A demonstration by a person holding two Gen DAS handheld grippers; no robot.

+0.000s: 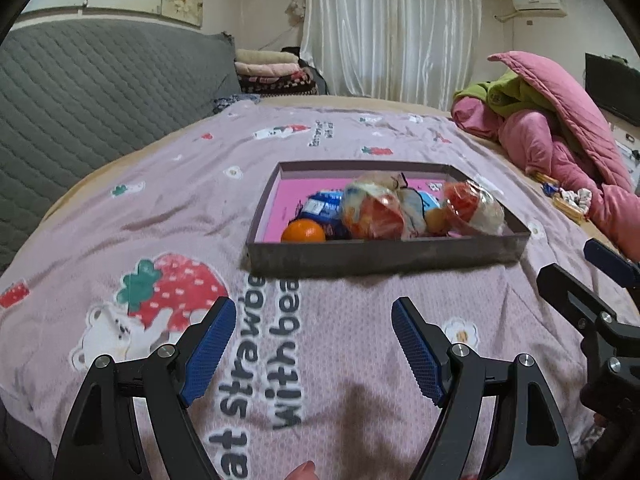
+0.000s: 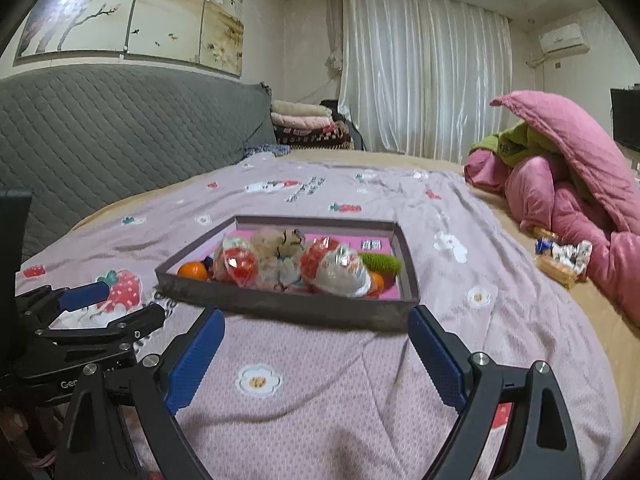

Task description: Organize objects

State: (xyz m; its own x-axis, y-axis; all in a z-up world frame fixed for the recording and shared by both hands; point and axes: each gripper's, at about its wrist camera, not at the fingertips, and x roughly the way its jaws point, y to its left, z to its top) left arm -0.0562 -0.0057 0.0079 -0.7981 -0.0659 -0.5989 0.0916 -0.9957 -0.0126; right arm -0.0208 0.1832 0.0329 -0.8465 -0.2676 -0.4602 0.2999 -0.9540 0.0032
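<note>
A home bedroom: a bed (image 2: 320,380) under a strawberry-print blanket (image 1: 200,208) fills the near ground, a grey quilted headboard (image 2: 100,132) on the left, white curtains (image 2: 424,72) far, a wall air conditioner (image 2: 564,38) far right, pink bedding (image 2: 580,184) heaped right.

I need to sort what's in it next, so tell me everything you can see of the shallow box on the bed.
The shallow box is a low rectangular tray with dull grey-brown outer walls and a bright pink floor, seemingly cardboard. It has no lid and lies flat on the strawberry-print blanket, ahead of both open grippers, which do not touch it. Inside lies a loose heap: an orange, clear plastic-wrapped red-and-white packs, a blue packet, and in the right wrist view a green bristly item.
</note>
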